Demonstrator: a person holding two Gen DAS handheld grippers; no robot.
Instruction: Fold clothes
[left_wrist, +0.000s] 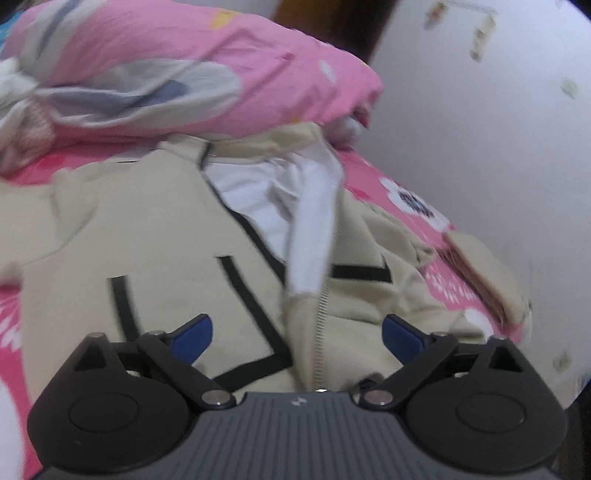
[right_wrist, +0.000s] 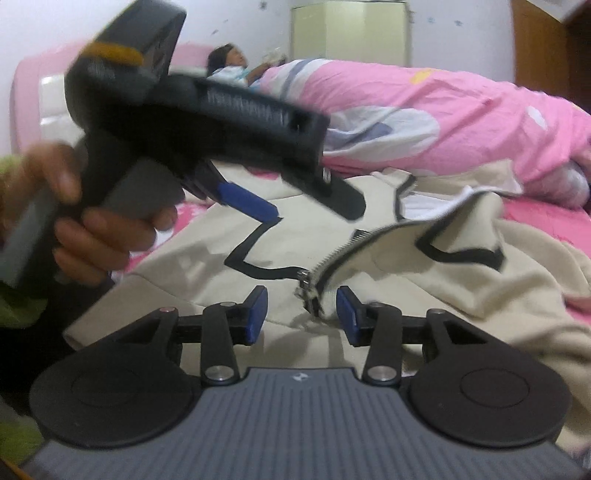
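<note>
On the pink bedsheet, at twelve o'clock from both my grippers, lies the beige zip jacket, unzipped: soft, limp, light. Left gripper and right gripper gape empty; I judge hem corners beside the zipper grip best.

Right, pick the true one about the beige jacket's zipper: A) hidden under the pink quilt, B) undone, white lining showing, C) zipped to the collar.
B: the jacket lies with its zipper parted and white lining exposed between the front panels.
</note>
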